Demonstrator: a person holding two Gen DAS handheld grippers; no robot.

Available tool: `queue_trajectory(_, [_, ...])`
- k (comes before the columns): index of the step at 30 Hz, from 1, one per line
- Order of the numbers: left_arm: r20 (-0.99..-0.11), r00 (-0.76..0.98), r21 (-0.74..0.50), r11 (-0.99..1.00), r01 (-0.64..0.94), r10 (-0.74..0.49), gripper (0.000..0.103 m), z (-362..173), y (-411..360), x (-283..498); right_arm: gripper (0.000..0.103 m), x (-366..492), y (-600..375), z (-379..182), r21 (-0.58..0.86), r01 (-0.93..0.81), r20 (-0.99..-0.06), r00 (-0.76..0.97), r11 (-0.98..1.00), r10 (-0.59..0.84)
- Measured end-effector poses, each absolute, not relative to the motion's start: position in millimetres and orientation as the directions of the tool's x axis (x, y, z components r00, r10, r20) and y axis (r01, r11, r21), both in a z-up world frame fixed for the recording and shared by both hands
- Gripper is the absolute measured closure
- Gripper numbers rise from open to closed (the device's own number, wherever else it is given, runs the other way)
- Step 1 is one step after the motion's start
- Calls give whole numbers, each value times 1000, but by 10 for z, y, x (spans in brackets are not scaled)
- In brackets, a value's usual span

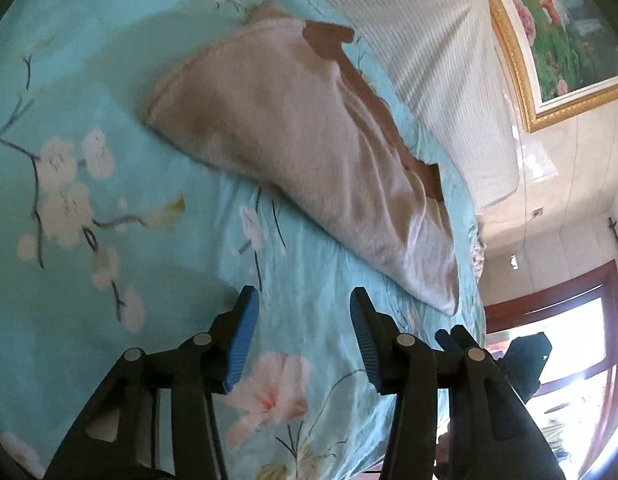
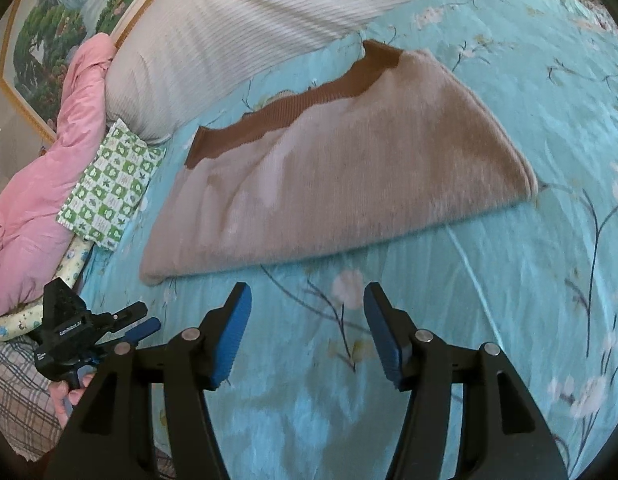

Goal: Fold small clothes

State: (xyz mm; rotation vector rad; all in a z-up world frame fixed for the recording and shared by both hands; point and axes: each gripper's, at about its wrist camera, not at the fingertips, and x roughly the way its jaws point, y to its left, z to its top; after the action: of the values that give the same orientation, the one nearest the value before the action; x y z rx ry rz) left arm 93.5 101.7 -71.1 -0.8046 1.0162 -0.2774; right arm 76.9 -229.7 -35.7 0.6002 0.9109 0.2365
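Both the left tool and right tool gape wide, empty; pinch the beige garment's near corners ahead evenly.

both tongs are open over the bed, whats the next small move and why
Probably lower the right tongs forward to the near edge of the beige garment and pinch it. Both tongs, the left included, are open and hold nothing, and the garment lies flat on the floral sheet just ahead, apparently needing another fold.
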Motion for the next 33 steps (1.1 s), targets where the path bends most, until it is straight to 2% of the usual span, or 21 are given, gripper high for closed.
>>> queue_trajectory(4, [-633,541,-728,663,-174,-553,45,-722,1023,995,43,737,-2298,-380,584,57,-670,597,810,441])
queue_trajectory(6, [-609,570,-755,623,-203,-552,36,-724,1077,1057,43,730,-2290,-374,580,55,-670,600,813,437])
queue_trajectory(9, [-588,605,-778,579,-242,-537,31,-747,1157,1184,43,738,-2295,-373,585,54,-664,605,809,439])
queue_trajectory(15, [-553,645,-818,489,-303,-527,29,-865,1285,1492,43,766,-2299,-381,588,52,-661,606,807,443])
queue_trajectory(22, [-554,686,-812,488,-320,-472,29,-843,1400,1864,43,828,-2344,-401,602,65,-656,608,796,447])
queue_trajectory(25, [-556,696,-801,516,-304,-454,33,-818,1392,1922,43,898,-2393,-368,604,57,-647,617,795,448])
queue_trajectory(26, [-562,699,-792,530,-301,-442,37,-802,1380,1937,43,926,-2409,-359,603,54,-645,620,796,447])
queue_trajectory(28, [-577,700,-769,567,-294,-420,48,-773,1346,1968,43,1004,-2461,-338,604,51,-639,627,795,445])
queue_trajectory(30, [-592,700,-746,601,-288,-399,64,-746,1328,2002,43,1092,-2519,-318,606,49,-632,636,794,443])
queue_trajectory(33, [-598,709,-720,638,-272,-373,80,-678,1317,2023,43,1188,-2582,-300,610,44,-621,646,791,443])
